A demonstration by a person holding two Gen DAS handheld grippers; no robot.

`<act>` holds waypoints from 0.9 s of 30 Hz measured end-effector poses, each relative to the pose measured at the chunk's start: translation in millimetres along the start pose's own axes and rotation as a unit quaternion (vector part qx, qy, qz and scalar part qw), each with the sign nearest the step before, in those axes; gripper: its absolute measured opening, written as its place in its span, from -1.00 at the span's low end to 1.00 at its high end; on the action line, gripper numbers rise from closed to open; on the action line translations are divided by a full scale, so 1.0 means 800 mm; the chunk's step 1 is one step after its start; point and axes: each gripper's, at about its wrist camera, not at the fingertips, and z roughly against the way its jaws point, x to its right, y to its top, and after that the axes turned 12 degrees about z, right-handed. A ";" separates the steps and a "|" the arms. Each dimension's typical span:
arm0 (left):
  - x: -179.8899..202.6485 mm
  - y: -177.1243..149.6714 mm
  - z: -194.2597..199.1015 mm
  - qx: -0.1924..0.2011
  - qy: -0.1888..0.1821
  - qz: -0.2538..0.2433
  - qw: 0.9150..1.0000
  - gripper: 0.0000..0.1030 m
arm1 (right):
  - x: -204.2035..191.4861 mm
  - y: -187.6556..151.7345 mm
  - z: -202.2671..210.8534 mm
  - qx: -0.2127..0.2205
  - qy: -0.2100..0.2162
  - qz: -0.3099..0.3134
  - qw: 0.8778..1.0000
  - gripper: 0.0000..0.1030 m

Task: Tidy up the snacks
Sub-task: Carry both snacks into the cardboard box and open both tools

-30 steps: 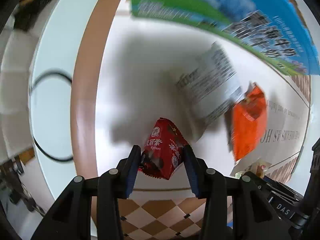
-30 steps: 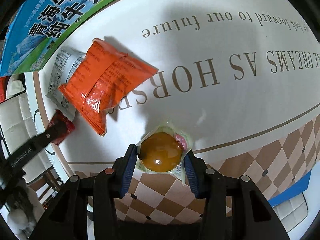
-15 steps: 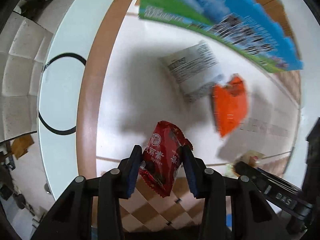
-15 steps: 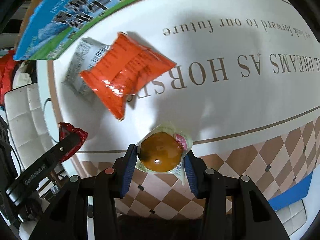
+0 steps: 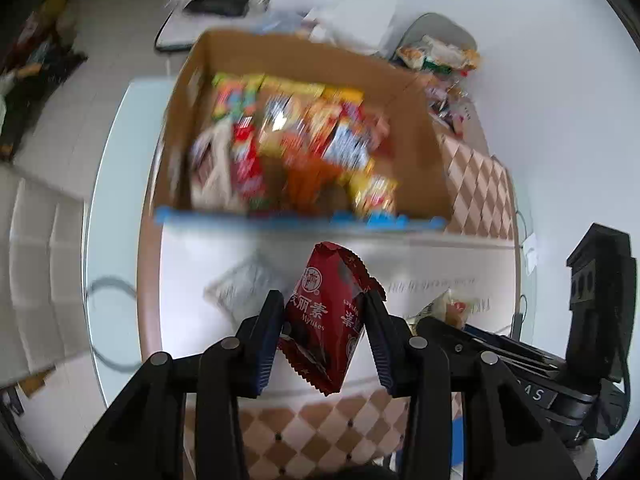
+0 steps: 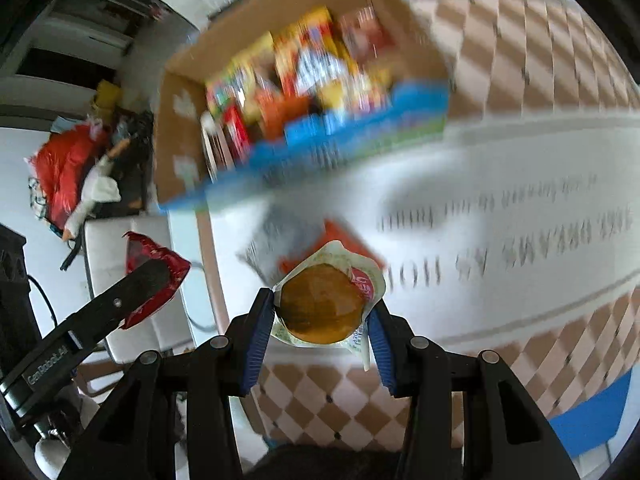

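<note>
My left gripper (image 5: pixel 323 316) is shut on a dark red snack packet (image 5: pixel 326 320), held in the air above the table. My right gripper (image 6: pixel 322 314) is shut on a clear-wrapped round golden cake (image 6: pixel 320 304), also lifted. Ahead of both stands an open cardboard box (image 5: pixel 424 148) with a blue printed front (image 6: pixel 344 144), filled with several colourful snack packs. Below on the tablecloth lie a grey-white packet (image 5: pixel 244 286) and an orange packet (image 6: pixel 340 234), the orange one mostly hidden behind the cake. In the right wrist view the left gripper (image 6: pixel 148 280) shows with the red packet (image 6: pixel 154 258).
The table has a white cloth with brown lettering (image 6: pixel 520 232) and a checkered border (image 6: pixel 320 392). Loose snack bags (image 5: pixel 438 54) lie beyond the box. A white chair (image 5: pixel 36 272) stands at the left. A red bag (image 6: pixel 64 168) sits on the floor.
Both grippers have risen well above the table with their snacks still held. The box's open top has come into view; the grey-white and orange packets stayed on the cloth.
</note>
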 end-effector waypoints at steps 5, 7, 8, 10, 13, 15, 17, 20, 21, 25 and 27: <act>0.030 0.064 -0.011 0.010 0.026 -0.022 0.999 -0.26 | 0.006 0.076 0.029 0.039 -0.042 0.010 0.998 -0.06; 0.033 0.088 -0.031 0.004 0.039 -0.024 0.999 -0.26 | 0.013 0.110 0.028 0.043 -0.059 0.009 0.997 -0.06; 0.034 0.099 -0.041 0.000 0.048 -0.025 0.999 -0.26 | 0.016 0.123 0.027 0.044 -0.066 0.009 0.997 -0.06; 0.031 0.116 -0.063 -0.010 0.060 -0.021 0.998 -0.26 | 0.024 0.147 0.018 0.043 -0.082 0.007 0.996 -0.06; 0.025 0.139 -0.097 -0.027 0.087 -0.017 0.996 -0.26 | 0.042 0.178 -0.005 0.032 -0.097 0.000 0.995 -0.06; 0.022 0.147 -0.114 -0.036 0.100 -0.018 0.994 -0.26 | 0.051 0.194 -0.021 0.023 -0.110 -0.003 0.994 -0.06; 0.018 0.154 -0.133 -0.046 0.110 -0.019 0.993 -0.26 | 0.057 0.204 -0.040 0.013 -0.115 -0.007 0.993 -0.06; 0.015 0.163 -0.158 -0.059 0.132 -0.024 0.989 -0.21 | 0.065 0.212 -0.063 0.001 -0.124 -0.009 0.992 -0.05; 0.012 0.164 -0.163 -0.059 0.144 -0.022 0.988 -0.20 | 0.068 0.213 -0.069 -0.004 -0.123 -0.011 0.992 -0.04; 0.003 0.166 -0.186 -0.085 0.155 -0.014 0.984 -0.09 | 0.074 0.220 -0.097 -0.042 -0.114 -0.008 0.993 0.34; 0.003 0.165 -0.187 -0.081 0.155 -0.019 0.984 0.12 | 0.070 0.221 -0.100 -0.041 -0.119 0.006 0.992 0.60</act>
